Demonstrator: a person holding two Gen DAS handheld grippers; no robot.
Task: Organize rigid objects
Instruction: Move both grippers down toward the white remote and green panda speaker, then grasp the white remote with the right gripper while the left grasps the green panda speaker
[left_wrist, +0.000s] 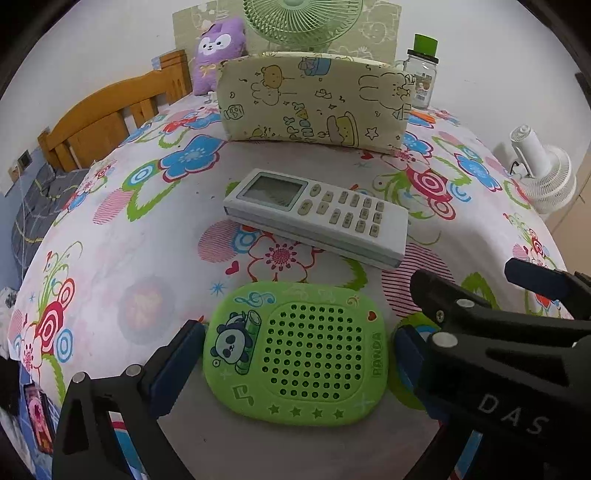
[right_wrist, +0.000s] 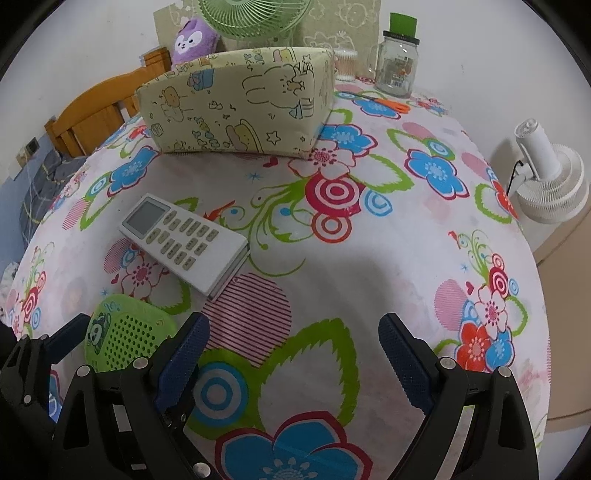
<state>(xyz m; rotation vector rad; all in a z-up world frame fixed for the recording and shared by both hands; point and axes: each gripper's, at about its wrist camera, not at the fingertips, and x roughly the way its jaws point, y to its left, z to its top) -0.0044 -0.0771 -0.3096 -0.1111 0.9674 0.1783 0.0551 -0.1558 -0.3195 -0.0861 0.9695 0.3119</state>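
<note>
So the left tool (left_wrist: 295, 354) is spread wide with the green speaker (left_wrist: 295, 354) sitting flat on the desk (left_wrist: 110, 266) right between its fingers. The left pad looks like it's just about touching the speaker's edge and the right pad has a small gap, though the fisheye makes that hard to call. The speaker's long axis runs across the fingers, so they'd be closing on its short ends.

Just past the speaker, straight ahead of that tool, is the remote (left_wrist: 317, 216), lying flat with its long axis slanted, screen end to the left and farther off. Beyond it stands the pouch (left_wrist: 314, 103), on its base. Can't see into it from here, so no idea what's inside.

The right tool (right_wrist: 293, 345) is also wide open and empty, hovering over bare cloth. From it, the speaker is off to the near left and the remote is ahead-left. So the left one is clearly the nearer tool, and I'd guess it grabs the speaker.

Behind the pouch on the right there's a jar (right_wrist: 397, 62), looks empty.
</note>
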